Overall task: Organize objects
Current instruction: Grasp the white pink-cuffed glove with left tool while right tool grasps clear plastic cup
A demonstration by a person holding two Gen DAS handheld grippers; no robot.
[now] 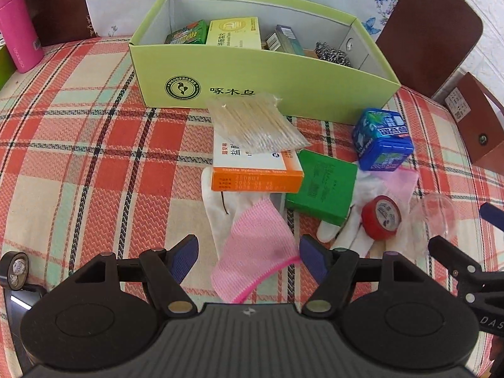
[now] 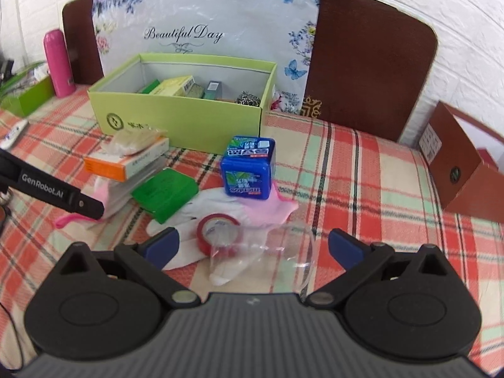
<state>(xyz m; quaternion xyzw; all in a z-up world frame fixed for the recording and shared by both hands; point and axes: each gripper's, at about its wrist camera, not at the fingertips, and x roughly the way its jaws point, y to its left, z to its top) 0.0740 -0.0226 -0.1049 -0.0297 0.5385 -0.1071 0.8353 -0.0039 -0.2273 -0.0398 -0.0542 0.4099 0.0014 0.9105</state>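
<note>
Sitting on a checked cloth (image 1: 78,145) is a light green box (image 1: 252,72) with no lid. Inside it are a few small packs and a shiny metal scrubber (image 1: 334,52).

In front of the box lies a pile of things. A clear bag of thin wooden sticks (image 1: 261,126) rests on top of an orange and white box (image 1: 256,173). Just beside that is a flat green box (image 1: 324,186). A blue tub (image 1: 382,138) stands near the front wall of the light green box and sits partly on a white glove (image 2: 220,201). A roll of red tape (image 1: 381,217) lies on the glove too. A clear plastic cup (image 2: 283,252) lies on its side next to the tape. A pink mesh cloth (image 1: 255,252) sticks out from under the orange and white box.

The left gripper (image 1: 249,258) has its two blue pads spread apart. The pink mesh cloth lies between them, but the pads do not touch it. The right gripper (image 2: 252,245) is spread wide too. The red tape and the clear cup lie in the gap in front of it, and its pads hold nothing.

A pink bottle (image 2: 58,63) stands far back on the left. A small black roll (image 1: 14,269) lies near the left gripper.
</note>
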